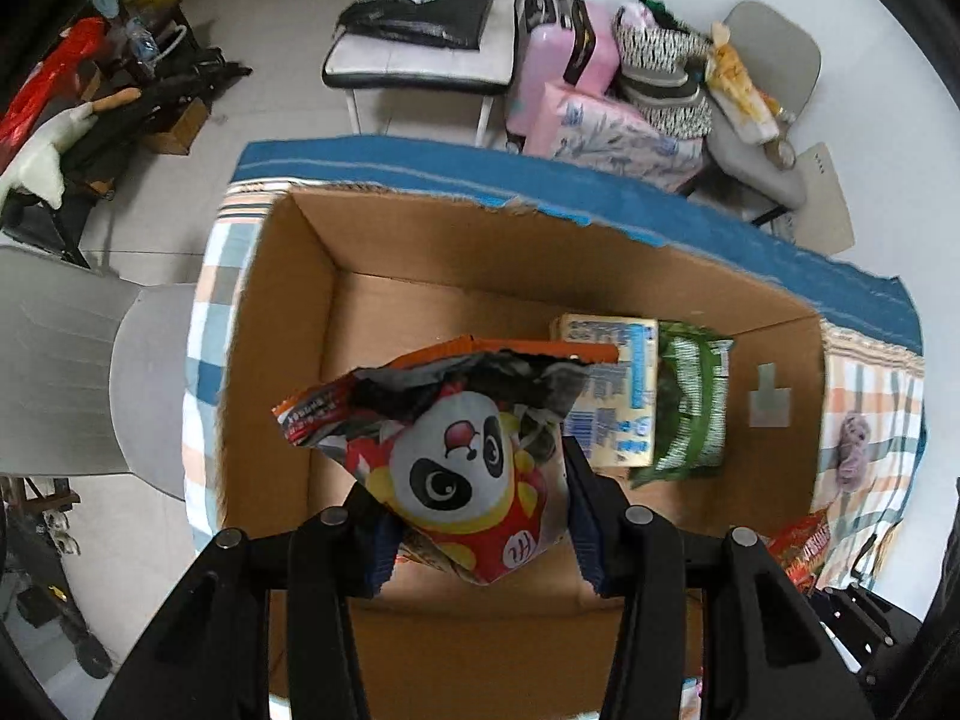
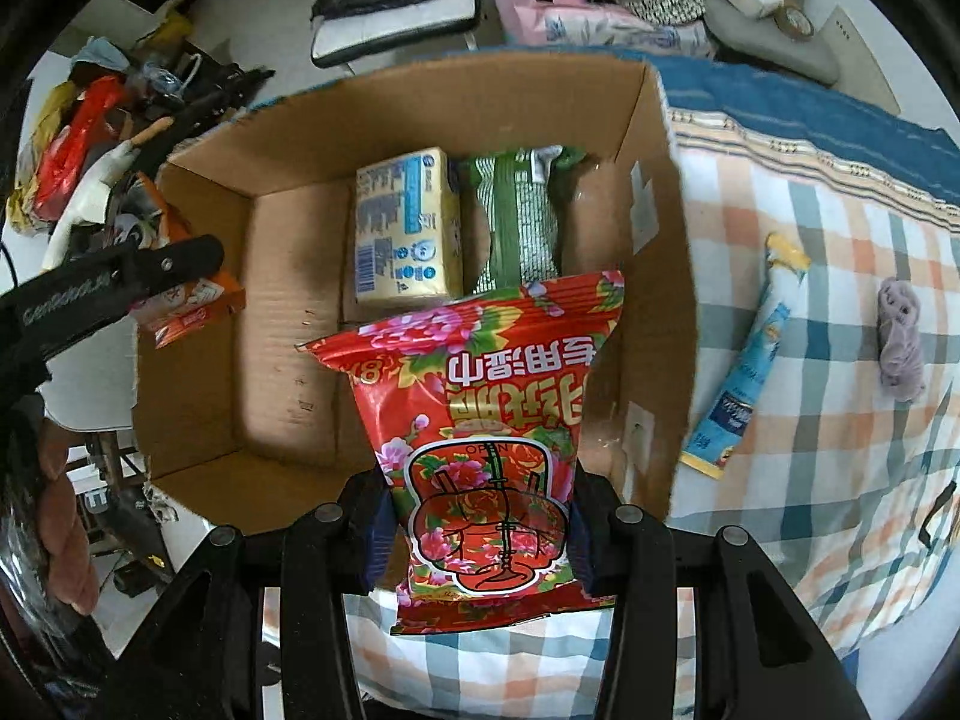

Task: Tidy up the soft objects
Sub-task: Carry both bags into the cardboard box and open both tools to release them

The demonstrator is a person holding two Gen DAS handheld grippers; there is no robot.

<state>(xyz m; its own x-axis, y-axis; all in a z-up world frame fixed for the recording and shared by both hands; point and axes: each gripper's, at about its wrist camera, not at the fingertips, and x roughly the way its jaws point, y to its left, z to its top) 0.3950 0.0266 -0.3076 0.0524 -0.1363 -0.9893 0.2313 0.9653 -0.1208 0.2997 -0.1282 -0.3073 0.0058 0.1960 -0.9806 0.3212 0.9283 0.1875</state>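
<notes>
Panda packet [image 1: 462, 468] in left claw [image 1: 480, 534]; floral packet [image 2: 486, 450] in right claw [image 2: 480, 540].

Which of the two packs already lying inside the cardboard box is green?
The green pack, lying right of the pale yellow pack with blue print in the right wrist view, nearer the cardboard box wall bearing tape.

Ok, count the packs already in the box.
2: a yellow pack and a green pack, side by side at the far end of the box. More may be hidden.
</notes>
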